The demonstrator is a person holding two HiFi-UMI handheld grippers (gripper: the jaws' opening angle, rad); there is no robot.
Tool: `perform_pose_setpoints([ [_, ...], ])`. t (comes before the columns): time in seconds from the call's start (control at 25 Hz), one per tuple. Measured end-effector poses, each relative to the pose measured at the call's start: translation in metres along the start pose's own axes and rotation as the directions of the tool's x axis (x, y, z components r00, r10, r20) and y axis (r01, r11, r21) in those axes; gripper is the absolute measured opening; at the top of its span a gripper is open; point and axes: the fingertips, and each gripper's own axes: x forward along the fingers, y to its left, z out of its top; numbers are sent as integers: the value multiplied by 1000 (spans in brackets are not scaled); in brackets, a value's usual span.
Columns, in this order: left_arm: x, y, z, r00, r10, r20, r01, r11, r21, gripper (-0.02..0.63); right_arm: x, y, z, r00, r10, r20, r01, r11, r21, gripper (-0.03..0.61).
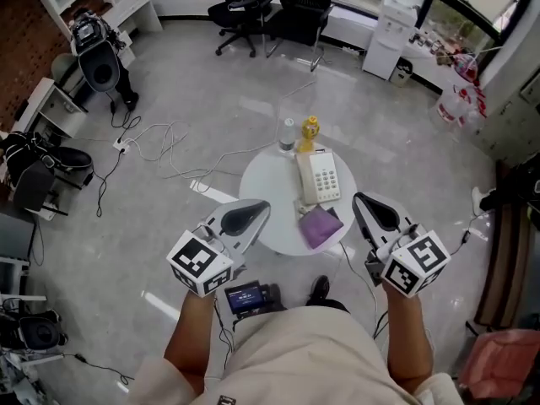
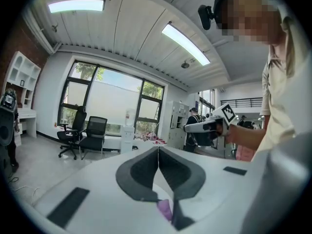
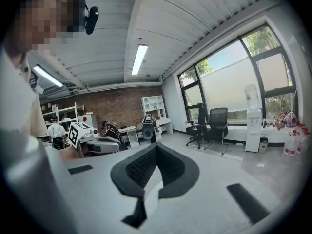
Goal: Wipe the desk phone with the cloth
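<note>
A white desk phone lies on the small round white table, and a purple cloth lies crumpled just in front of it, near the table's front edge. My left gripper hovers at the table's left front rim, shut and holding nothing. My right gripper hangs off the table's right front side, also shut and empty. In the left gripper view the jaws meet along a thin line, with a scrap of the purple cloth showing below them. The right gripper view shows its jaws pressed together.
A clear bottle and a yellow bottle stand at the table's far edge behind the phone. Cables trail across the floor to the left. Black office chairs and a water dispenser stand at the back.
</note>
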Motion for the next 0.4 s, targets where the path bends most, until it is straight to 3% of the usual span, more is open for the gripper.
perform_pose_setpoints([
  [0.4, -28, -34, 9, 998, -36, 44, 36, 999, 5, 9, -30, 31, 6, 1000, -19, 7, 19, 999, -46, -9],
])
